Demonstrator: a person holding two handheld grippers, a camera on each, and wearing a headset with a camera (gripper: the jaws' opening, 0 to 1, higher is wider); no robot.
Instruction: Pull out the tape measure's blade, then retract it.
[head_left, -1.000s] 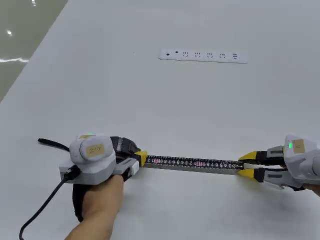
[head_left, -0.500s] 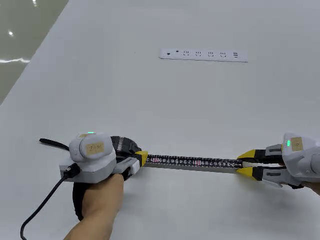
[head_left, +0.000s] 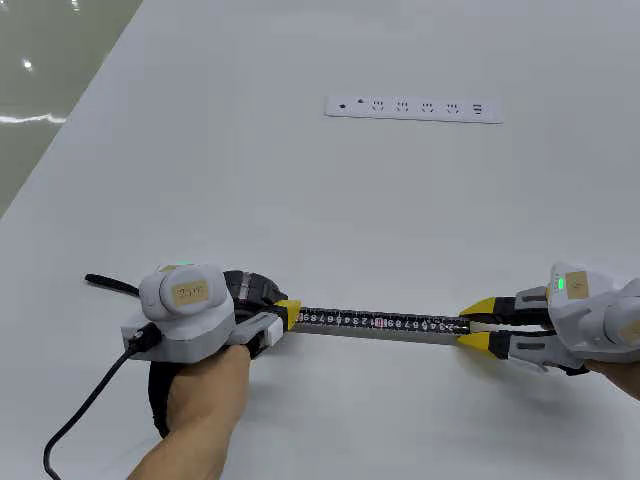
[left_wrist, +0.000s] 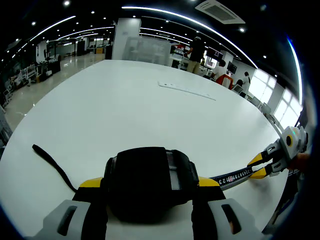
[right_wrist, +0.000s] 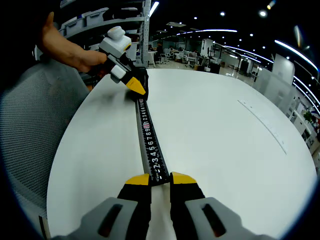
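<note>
Pull-out looks done; retraction due.
Left gripper (head_left: 272, 324) clamps the black rounded tape-measure case (left_wrist: 149, 181); right gripper (head_left: 477, 325) pinches the dark numbered metal blade (head_left: 385, 322) by its end, and should ease it back in.

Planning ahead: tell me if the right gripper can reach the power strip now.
Likely not yet: the right gripper is shut on the blade, though bare table leads to the power strip.

Bright, even overhead light; the white table (head_left: 300, 200) shows only soft, faint shadows. The ceiling strip lights (left_wrist: 145, 8) bend with fisheye distortion. Glare spots the floor (head_left: 40, 90).
</note>
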